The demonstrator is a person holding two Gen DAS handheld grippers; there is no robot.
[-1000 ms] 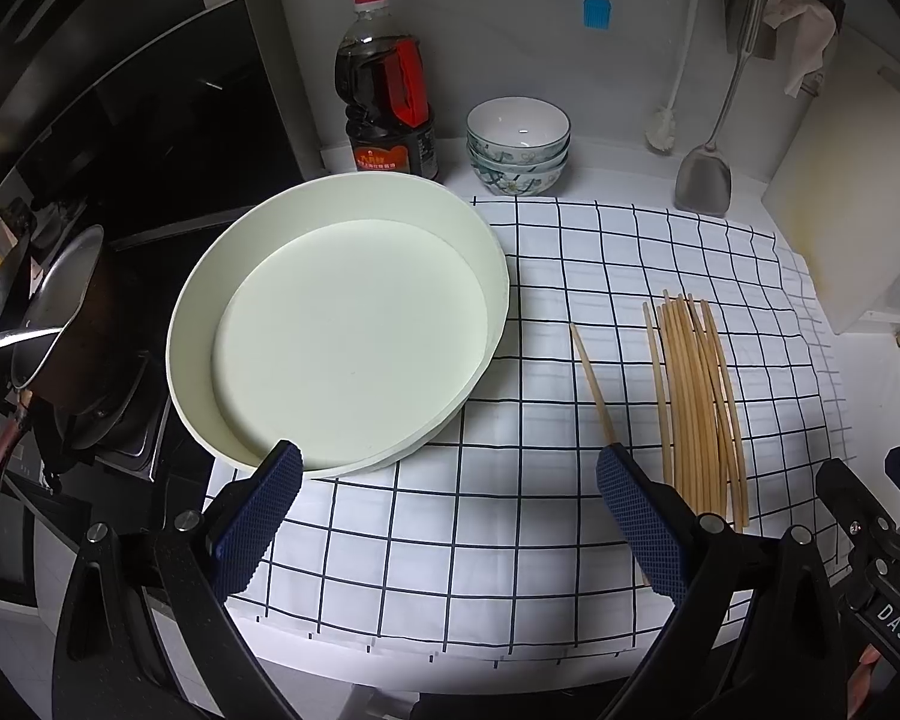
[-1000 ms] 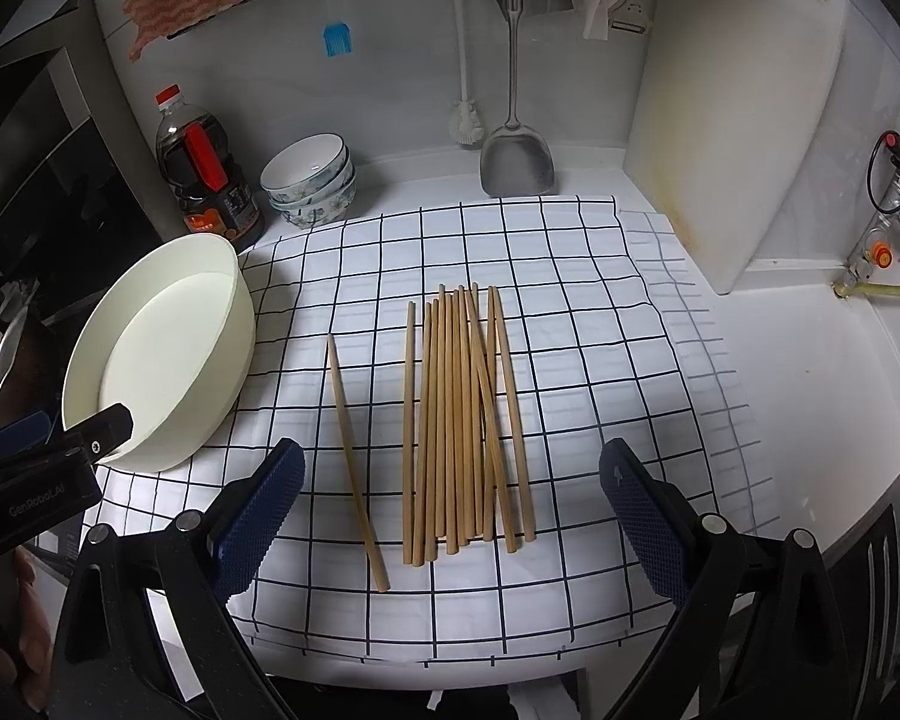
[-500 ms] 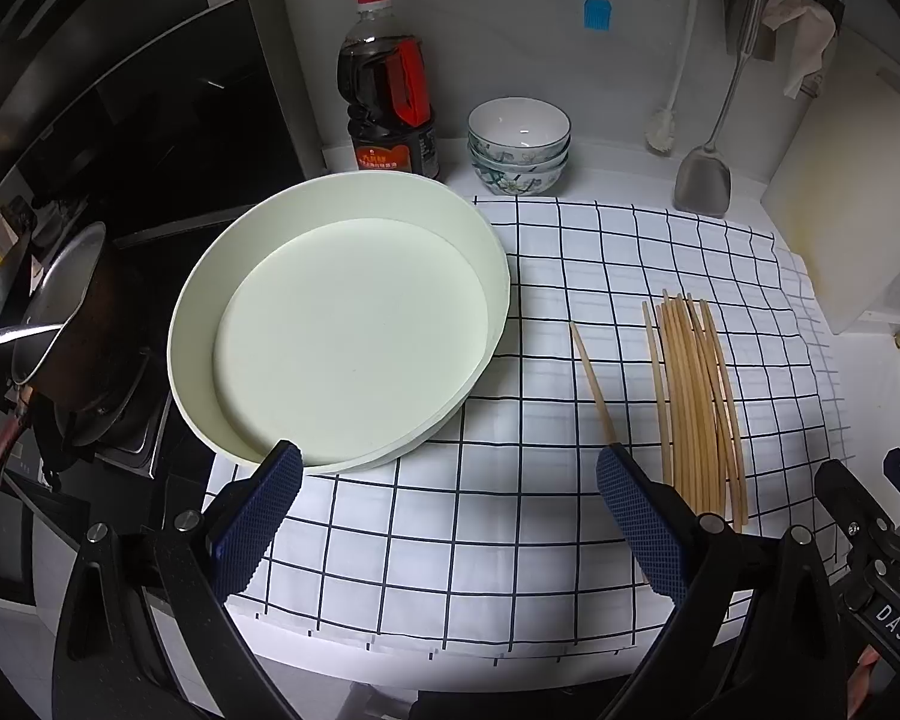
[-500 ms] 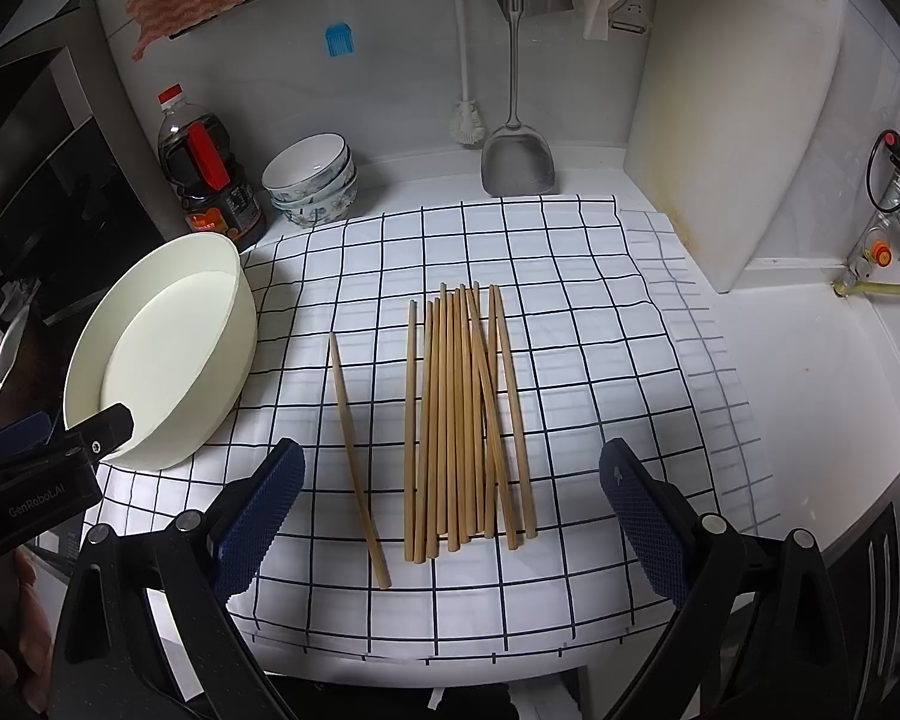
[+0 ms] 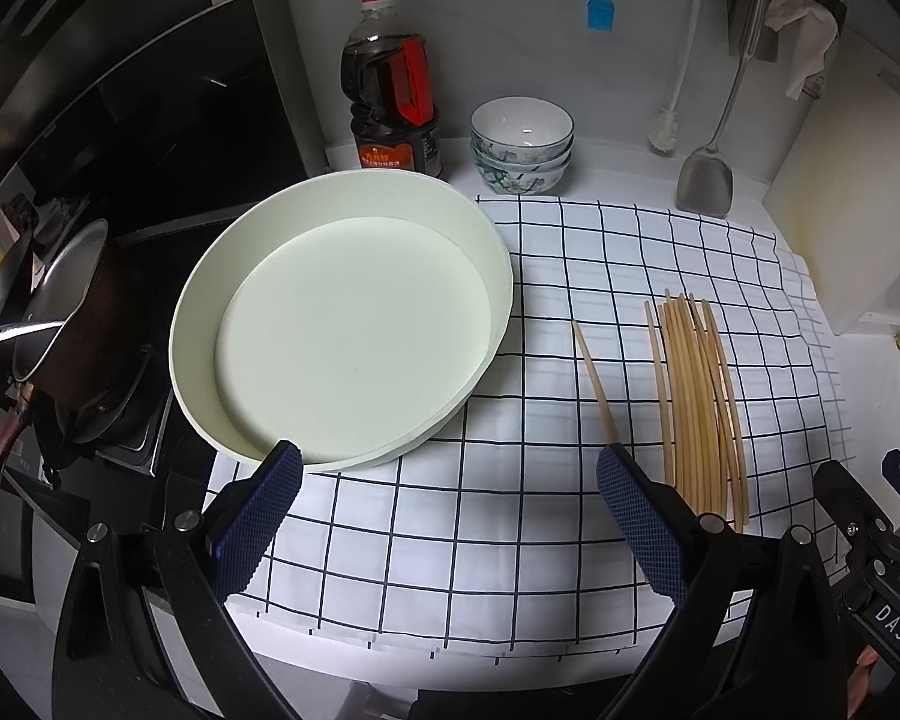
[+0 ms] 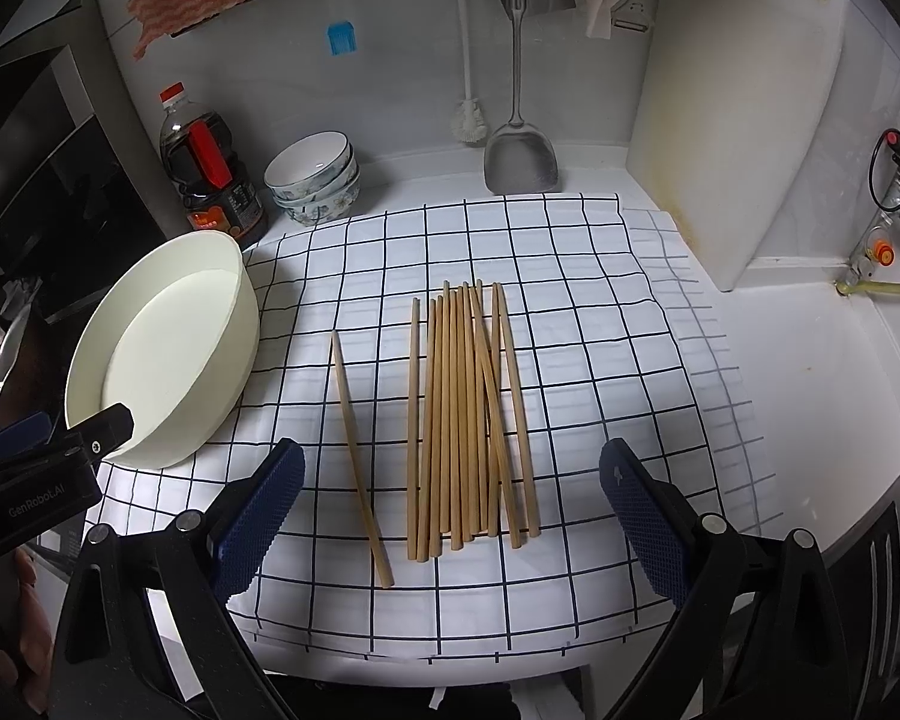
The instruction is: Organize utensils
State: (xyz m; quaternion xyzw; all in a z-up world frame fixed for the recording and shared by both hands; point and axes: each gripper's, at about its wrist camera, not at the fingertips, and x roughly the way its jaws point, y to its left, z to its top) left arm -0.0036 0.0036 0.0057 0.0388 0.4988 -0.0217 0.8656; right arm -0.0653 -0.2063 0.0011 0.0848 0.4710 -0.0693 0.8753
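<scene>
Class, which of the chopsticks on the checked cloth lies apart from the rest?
The lone chopstick, slanted on the cloth between the white round tray and the chopstick bundle; the others lie packed together.

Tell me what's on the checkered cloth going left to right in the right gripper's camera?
Round white tray → single chopstick lying apart → bunch of chopsticks. Both grippers are open and hold nothing.
</scene>
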